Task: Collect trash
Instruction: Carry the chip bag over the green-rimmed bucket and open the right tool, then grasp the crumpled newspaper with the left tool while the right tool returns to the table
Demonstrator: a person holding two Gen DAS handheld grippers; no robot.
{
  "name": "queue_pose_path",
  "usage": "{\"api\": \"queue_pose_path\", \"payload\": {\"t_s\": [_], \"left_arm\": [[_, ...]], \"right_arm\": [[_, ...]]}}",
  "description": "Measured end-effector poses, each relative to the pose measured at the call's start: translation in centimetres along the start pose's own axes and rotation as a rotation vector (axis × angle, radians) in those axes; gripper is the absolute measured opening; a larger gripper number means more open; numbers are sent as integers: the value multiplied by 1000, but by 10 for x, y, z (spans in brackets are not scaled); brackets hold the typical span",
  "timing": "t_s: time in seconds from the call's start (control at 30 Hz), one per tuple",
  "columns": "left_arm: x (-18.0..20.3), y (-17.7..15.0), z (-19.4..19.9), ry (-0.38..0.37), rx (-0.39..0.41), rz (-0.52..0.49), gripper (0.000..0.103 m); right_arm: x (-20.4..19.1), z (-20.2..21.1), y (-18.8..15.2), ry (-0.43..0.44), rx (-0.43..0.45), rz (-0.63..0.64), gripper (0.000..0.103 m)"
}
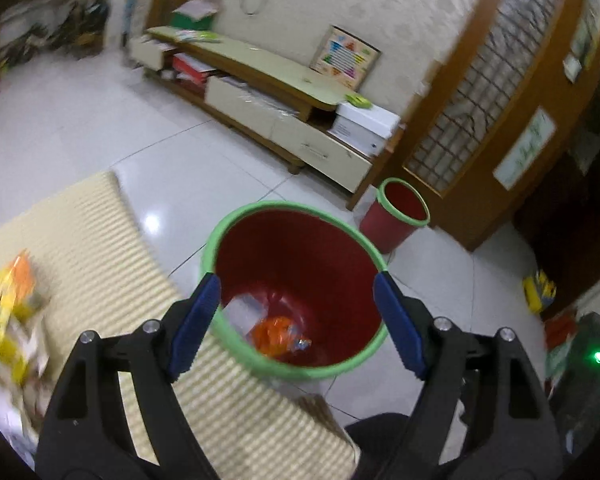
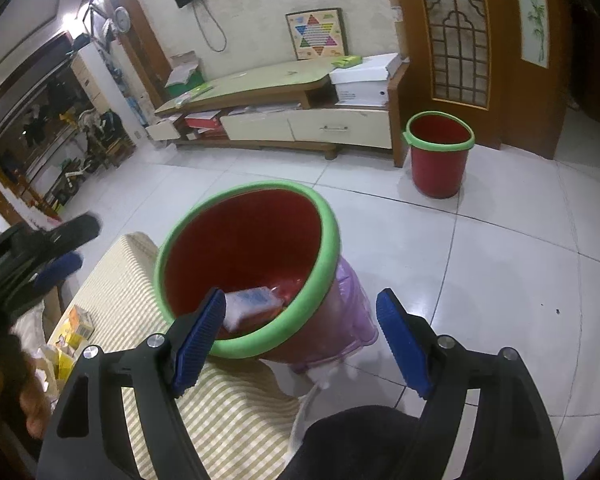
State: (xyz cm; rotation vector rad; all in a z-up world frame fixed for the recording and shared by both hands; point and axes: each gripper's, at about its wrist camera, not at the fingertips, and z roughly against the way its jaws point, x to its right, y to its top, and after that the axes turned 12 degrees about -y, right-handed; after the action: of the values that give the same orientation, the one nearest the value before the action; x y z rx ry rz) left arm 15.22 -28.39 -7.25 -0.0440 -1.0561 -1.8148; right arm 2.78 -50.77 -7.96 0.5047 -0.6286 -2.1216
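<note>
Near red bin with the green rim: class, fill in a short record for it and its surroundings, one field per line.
near bin: red bin, green rim, beside the striped mat
bin contents: orange wrapper and a whitish packet at the bottom
trash left: yellow and orange packets lying on the mat
left gripper: open, empty, above the bin mouth
right gripper: open, empty, near the bin rim
second bin: same colours, upright on the floor by the TV cabinet

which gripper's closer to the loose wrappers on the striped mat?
Left. The left gripper hangs above the wrappers; the right gripper is open over the near bin.
</note>
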Motion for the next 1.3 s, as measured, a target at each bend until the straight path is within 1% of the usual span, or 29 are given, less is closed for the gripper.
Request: {"api": "queue_pose_path", "payload": {"t_s": [0.17, 0.27, 0.33, 0.47, 0.57, 0.67, 0.7, 0.77, 0.87, 0.93, 1.07, 1.2, 1.3], "left_arm": [[-17, -28, 54, 83, 40, 33, 76], [-38, -50, 95, 138, 73, 95, 76], [-51, -60, 113, 163, 81, 131, 76], [-78, -85, 158, 235, 89, 193, 76], [-100, -107, 195, 291, 110, 265, 76], [-122, -133, 230, 389, 123, 325, 76], [-132, -145, 244, 422, 124, 363, 76], [-147, -164, 259, 454, 123, 420, 76], [-165, -186, 272, 501, 109, 480, 76], [-175, -197, 276, 516, 97, 516, 76], [-193, -213, 274, 537, 57, 577, 76], [-203, -227, 269, 521, 16, 621, 76], [-214, -240, 268, 497, 6, 655, 76]], "right_arm": [[-21, 8, -5, 27, 9, 65, 76], [-42, 13, -13, 52, 1, 118, 76], [-55, 17, -19, 71, -1, 147, 77], [-86, 28, -33, 108, -3, 224, 78], [-108, 34, -44, 140, -14, 279, 80], [-135, 42, -62, 177, -20, 354, 80], [-145, 45, -68, 192, -24, 381, 80], [-163, 49, -80, 226, -37, 429, 80], [-190, 53, -94, 277, -55, 518, 81], [-208, 61, -106, 320, -53, 592, 80], [-227, 71, -122, 377, -59, 655, 81], [-238, 76, -130, 390, -65, 690, 81], [-248, 75, -136, 384, -69, 726, 81]]}}
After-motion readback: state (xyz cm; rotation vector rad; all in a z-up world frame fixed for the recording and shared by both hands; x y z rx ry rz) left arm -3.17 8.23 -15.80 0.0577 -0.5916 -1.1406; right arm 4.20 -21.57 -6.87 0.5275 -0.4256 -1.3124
